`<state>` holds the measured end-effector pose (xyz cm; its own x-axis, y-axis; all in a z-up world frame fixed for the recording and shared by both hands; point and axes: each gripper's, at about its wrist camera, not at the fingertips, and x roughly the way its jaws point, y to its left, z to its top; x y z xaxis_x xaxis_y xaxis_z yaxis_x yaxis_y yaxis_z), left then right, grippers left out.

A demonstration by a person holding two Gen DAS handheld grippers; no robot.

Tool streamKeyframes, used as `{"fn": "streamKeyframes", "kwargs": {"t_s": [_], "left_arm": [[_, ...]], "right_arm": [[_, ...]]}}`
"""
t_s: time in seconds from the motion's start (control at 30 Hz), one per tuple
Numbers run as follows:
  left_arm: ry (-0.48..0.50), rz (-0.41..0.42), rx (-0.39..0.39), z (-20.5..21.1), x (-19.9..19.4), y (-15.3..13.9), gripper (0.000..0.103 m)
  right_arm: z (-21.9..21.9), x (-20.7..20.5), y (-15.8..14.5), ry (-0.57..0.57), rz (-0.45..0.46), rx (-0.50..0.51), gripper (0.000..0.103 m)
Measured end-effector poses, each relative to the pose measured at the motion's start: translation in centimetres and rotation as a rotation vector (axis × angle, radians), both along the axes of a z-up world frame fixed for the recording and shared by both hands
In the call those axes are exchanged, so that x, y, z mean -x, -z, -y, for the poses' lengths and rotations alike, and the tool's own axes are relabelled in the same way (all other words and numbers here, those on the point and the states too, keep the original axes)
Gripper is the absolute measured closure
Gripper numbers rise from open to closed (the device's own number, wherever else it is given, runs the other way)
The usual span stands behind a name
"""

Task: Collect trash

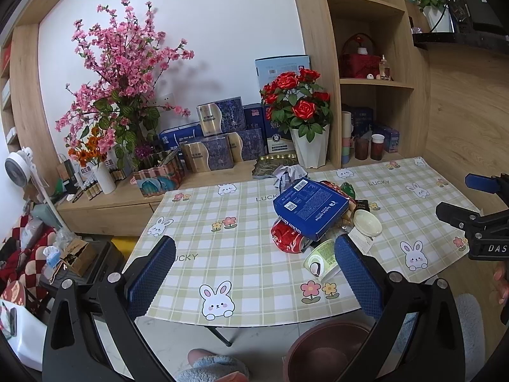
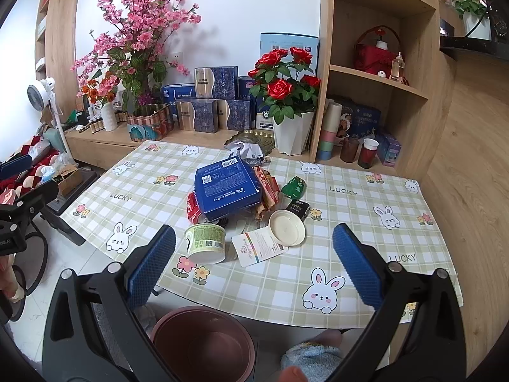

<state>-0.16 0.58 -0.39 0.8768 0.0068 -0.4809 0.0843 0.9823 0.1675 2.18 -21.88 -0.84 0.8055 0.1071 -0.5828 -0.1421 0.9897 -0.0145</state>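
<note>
Both the left gripper (image 1: 254, 273) and the right gripper (image 2: 254, 264) hang released and empty over the near edge of the table (image 2: 366, 191). The trash sits mid-table: a blue box (image 2: 227, 184) atop a red can (image 2: 193, 207), a green cup (image 2: 206, 243) tipped nearer, a white lid (image 2: 286, 227) just right. A brown bin (image 2: 203, 343) stands on the floor below

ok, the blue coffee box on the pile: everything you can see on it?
The blue box is a flat rectangular carton that looks like cardboard, closed and undented. Its upward face carries white print, a QR code, a white barcode label at the far corner and "luckin coffee" along the near edge. It lies tilted on top of the trash pile, resting on the crushed red can and the wrappers, mid-table. Neither tool touches it.
</note>
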Motion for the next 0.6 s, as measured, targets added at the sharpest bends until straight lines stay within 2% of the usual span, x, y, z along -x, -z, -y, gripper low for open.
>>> {"fn": "streamKeyframes", "kwargs": {"t_s": [0.6], "left_arm": [[0.002, -0.005, 0.011, 0.13, 0.02, 0.48, 0.005]], "right_arm": [[-0.22, 0.04, 0.33, 0.001, -0.002, 0.002, 0.006]]}}
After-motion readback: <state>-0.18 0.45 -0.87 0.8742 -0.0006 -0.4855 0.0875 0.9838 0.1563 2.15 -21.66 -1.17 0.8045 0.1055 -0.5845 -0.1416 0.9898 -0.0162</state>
